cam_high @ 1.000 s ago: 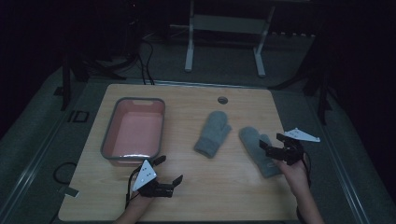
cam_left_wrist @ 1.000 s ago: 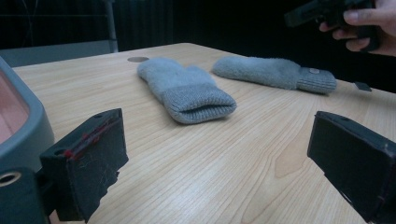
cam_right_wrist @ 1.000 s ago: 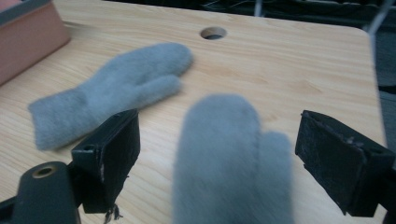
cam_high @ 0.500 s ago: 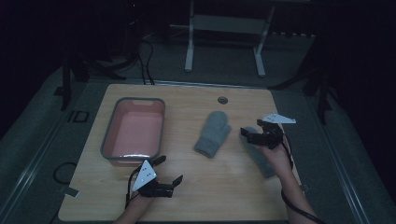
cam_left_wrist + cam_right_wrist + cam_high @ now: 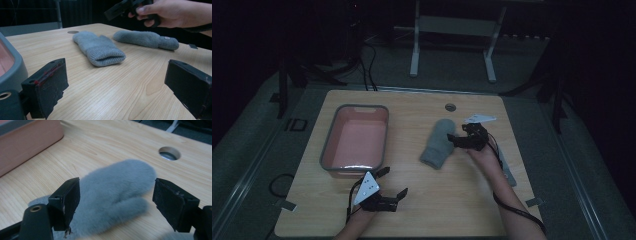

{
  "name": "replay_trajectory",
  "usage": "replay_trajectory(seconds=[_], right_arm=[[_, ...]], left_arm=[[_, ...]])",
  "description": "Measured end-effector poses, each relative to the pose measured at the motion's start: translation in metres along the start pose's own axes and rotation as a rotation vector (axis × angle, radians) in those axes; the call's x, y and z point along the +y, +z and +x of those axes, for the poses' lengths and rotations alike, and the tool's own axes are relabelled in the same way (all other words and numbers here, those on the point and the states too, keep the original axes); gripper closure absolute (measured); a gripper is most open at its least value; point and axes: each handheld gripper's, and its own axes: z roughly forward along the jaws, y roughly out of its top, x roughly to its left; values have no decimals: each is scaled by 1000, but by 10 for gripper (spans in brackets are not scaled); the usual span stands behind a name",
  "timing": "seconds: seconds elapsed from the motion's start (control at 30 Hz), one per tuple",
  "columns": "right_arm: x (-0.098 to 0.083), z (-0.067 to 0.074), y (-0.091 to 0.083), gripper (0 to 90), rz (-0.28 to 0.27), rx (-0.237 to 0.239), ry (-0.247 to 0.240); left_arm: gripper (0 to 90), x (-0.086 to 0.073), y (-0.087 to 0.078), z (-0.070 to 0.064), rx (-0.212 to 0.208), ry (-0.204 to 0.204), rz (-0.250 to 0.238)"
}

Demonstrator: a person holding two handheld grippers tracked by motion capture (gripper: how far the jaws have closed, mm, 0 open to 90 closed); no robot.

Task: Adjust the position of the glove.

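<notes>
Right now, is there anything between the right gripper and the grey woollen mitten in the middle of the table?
Nothing visible stands in the way. The right gripper hangs open just above the grey woollen mitten, jaws on either side of its fingertip end, not pressing it.

The grey mittens (image 5: pixel 100 48) look fuzzy knit cloth, ribbed at the cuff; the counter (image 5: pixel 130 82) is matt, smooth-grained wood.

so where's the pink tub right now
In the high view the pink tub sits on the table's left half, left of the grey mitten.
</notes>
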Motion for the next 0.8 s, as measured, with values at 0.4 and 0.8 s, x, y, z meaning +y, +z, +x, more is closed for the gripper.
replay_trajectory(seconds=[0.4,0.8], right_arm=[[3,9,49,253,101,27,-22],[-15,14,76,402,178,12,-70]], left_arm=[[50,0,0,0,-2,-1,-1],[50,0,0,0,-4,1,-1]])
